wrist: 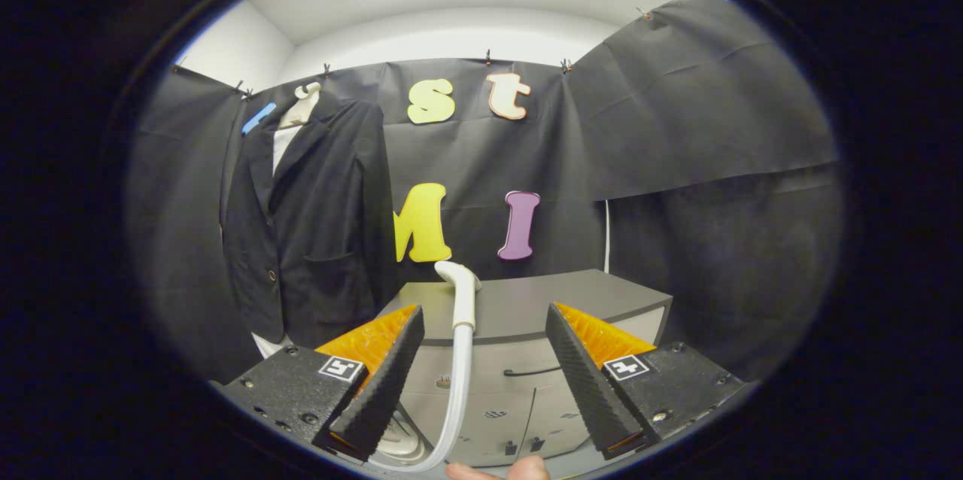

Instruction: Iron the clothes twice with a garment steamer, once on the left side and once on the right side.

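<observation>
Far to the left hangs the dark jacket [308,224], nearer stands the grey table [527,307], and between the open, empty tool [481,329] fingers rises the steamer wand [463,299], upright, slightly nearer the left finger.

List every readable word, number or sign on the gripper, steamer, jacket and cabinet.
No readable text.
Gripper, open, steamer hose between its fingers: square coded markers, no words.
Cabinet front: tiny marks, too small to read.
Jacket: no text.
</observation>
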A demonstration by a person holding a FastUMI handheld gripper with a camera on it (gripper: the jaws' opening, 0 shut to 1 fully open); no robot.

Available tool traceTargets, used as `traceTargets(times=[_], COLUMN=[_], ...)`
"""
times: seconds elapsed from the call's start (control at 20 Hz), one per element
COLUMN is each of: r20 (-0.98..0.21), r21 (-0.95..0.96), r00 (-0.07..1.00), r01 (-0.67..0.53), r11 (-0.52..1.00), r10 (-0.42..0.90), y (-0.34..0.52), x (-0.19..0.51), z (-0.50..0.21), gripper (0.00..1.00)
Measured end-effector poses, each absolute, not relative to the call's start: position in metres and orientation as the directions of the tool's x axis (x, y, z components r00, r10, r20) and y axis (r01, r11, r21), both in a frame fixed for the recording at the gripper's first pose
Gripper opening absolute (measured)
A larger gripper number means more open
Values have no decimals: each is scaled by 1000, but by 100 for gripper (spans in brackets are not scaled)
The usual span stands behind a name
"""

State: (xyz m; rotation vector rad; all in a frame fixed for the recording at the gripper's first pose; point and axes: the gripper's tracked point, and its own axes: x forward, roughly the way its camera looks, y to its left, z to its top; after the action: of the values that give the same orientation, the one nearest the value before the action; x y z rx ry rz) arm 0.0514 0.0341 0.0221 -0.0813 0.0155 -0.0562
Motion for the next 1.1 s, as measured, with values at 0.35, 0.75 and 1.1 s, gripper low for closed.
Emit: traceTargets(times=[0.35,0.75,1.1], r20=[-88,-292,-510], r21=[-111,-152,-125], r00=[994,956,859], r01=[59,-47,-114], r11=[992,987,986], r10=[-68,1,35], y=[53,59,56], x=[89,190,253], z=[41,22,-16], gripper=[100,100,100])
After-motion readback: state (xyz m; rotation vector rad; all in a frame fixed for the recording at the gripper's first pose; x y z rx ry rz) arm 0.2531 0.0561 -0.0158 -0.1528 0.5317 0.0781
